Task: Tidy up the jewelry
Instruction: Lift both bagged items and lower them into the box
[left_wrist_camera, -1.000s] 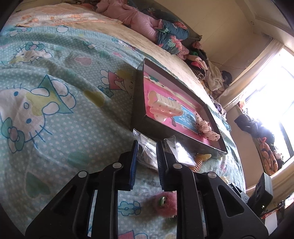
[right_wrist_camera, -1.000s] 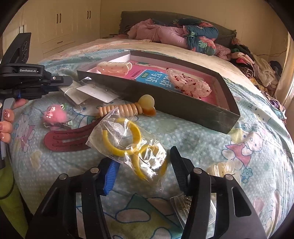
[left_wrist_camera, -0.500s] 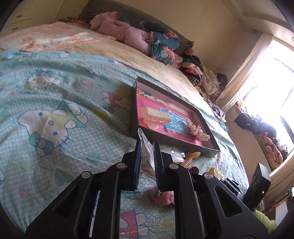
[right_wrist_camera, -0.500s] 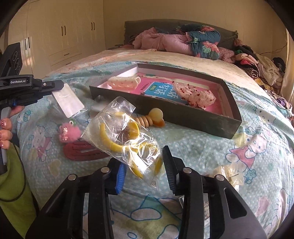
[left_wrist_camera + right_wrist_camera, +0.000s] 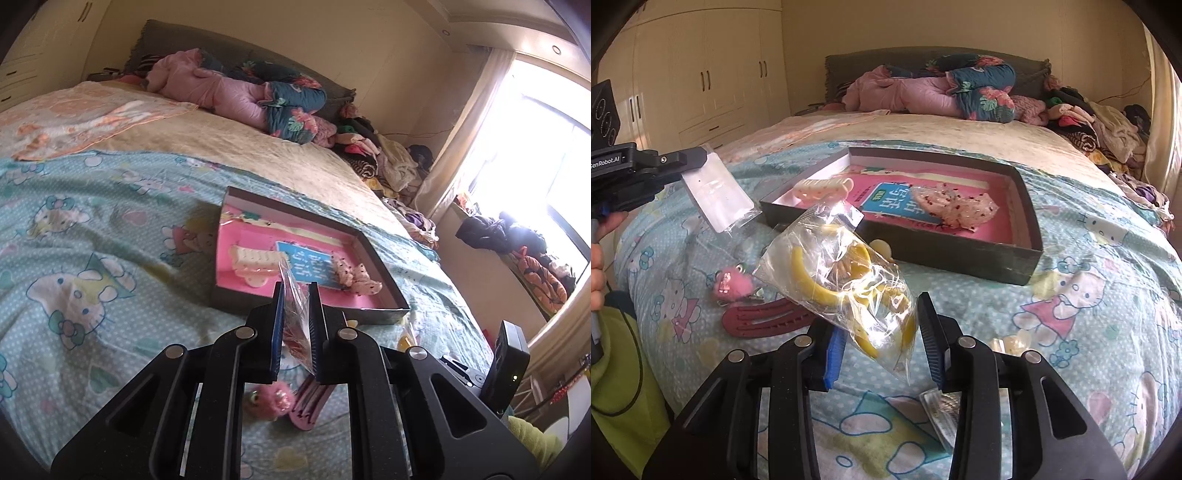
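A dark shallow box (image 5: 923,254) with a pink floor lies on the bed; a cream hair claw (image 5: 823,188) and a spotted fabric bow (image 5: 956,205) lie inside it. My right gripper (image 5: 882,332) is shut on a clear bag of yellow rings (image 5: 846,288), held above the bedspread. My left gripper (image 5: 297,321) is shut on a small clear packet (image 5: 293,306), also lifted; the right wrist view shows that packet (image 5: 716,192) with its white card hanging at the left. In the left wrist view the box (image 5: 384,295) lies just beyond the fingertips.
On the cartoon-cat bedspread lie a pink fuzzy clip (image 5: 733,284), maroon hair clips (image 5: 764,319), a beige piece (image 5: 881,247) behind the bag, pale clear pieces (image 5: 1012,341) and another packet (image 5: 942,413). Bedding and clothes pile at the bed's far end. A person's hand (image 5: 596,273) is at the left edge.
Both grippers have risen off the bed with what they hold. The right jaws narrowed onto the ring bag; the left jaws closed on the small packet and lifted it.
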### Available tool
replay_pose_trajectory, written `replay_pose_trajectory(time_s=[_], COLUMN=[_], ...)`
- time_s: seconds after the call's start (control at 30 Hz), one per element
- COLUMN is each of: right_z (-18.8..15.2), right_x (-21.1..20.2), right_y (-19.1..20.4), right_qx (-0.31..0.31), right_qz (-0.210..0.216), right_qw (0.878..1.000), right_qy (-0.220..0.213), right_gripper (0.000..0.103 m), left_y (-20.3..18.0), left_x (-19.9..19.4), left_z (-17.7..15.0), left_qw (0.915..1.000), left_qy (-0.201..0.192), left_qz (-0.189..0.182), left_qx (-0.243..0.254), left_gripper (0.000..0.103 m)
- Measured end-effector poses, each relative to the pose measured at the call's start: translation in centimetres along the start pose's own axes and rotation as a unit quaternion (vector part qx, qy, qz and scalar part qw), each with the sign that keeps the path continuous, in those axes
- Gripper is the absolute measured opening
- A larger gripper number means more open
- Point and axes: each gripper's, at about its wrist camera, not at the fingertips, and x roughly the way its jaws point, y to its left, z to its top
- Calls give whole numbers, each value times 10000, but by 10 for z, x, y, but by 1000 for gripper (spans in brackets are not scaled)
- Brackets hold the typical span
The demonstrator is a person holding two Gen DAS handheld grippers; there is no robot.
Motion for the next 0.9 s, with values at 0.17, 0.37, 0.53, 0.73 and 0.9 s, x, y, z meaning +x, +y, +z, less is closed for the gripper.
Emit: replay_pose_trajectory(time_s=[0.17, 0.37, 0.53, 0.73, 0.9], right_z=[3, 8, 13, 22, 32], right_x=[-2, -5, -8, -8, -7], right_y=[-9, -23, -34, -50, -58], right_qx=[115, 256, 315, 371, 395], right_qz=[-185, -332, -522, -686, -734], right_qw=[9998, 9991, 9981, 9969, 9964], right_qy=[31, 8, -64, -114, -183], right_gripper=[35, 35, 35, 35, 35], left_y=[-16, -39, -54, -67, -74], left_x=[14, 34, 51, 66, 74], left_z=[5, 6, 6, 12, 20], left_qw=[9998, 9983, 9966, 9953, 9948], left_qy=[60, 161, 248, 237, 193], left_qz=[-113, -176, -219, -267, -296], left_qx=[176, 533, 758, 904, 956], left_gripper=[6, 6, 6, 6, 6])
